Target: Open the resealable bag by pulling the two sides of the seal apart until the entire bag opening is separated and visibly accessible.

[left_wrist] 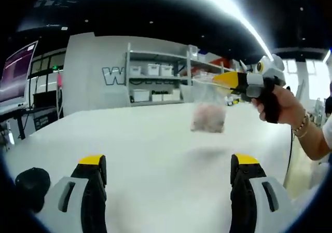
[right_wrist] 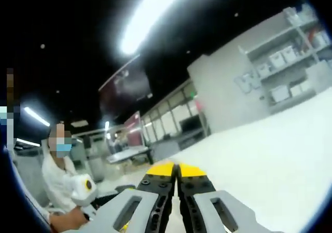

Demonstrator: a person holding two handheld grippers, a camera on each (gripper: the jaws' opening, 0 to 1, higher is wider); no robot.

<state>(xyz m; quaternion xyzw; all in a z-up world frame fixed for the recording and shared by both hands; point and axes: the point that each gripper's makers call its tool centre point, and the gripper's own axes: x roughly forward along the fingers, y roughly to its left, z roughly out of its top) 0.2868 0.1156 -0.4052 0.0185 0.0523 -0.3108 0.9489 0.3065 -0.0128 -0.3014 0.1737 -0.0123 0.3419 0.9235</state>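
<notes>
A wide white table (left_wrist: 155,150) spreads across the left gripper view and runs up the right side of the right gripper view. Behind it stands a grey wall with large lettering, and against that a shelf unit (left_wrist: 155,77) carrying white bins on 2 levels. A monitor (left_wrist: 18,72) glows at the far left, and a small dark object (left_wrist: 31,183) sits at the table's near left edge.

In the right gripper view a person in white (right_wrist: 59,183) sits at the lower left, holding a white device; desks stretch away behind.

The resealable bag (left_wrist: 208,111), clear with a pinkish mass in its lower part, hangs in the air above the table, well beyond the left gripper (left_wrist: 168,165), whose 2 yellow-tipped jaws stand wide apart with nothing between them. Nothing stands between that gripper and the bag.

The right gripper (left_wrist: 225,80), held in a hand (left_wrist: 277,106), pinches the bag's top edge from the right; in its own view (right_wrist: 177,169) the jaws meet tip to tip, though the bag itself cannot be made out there.
</notes>
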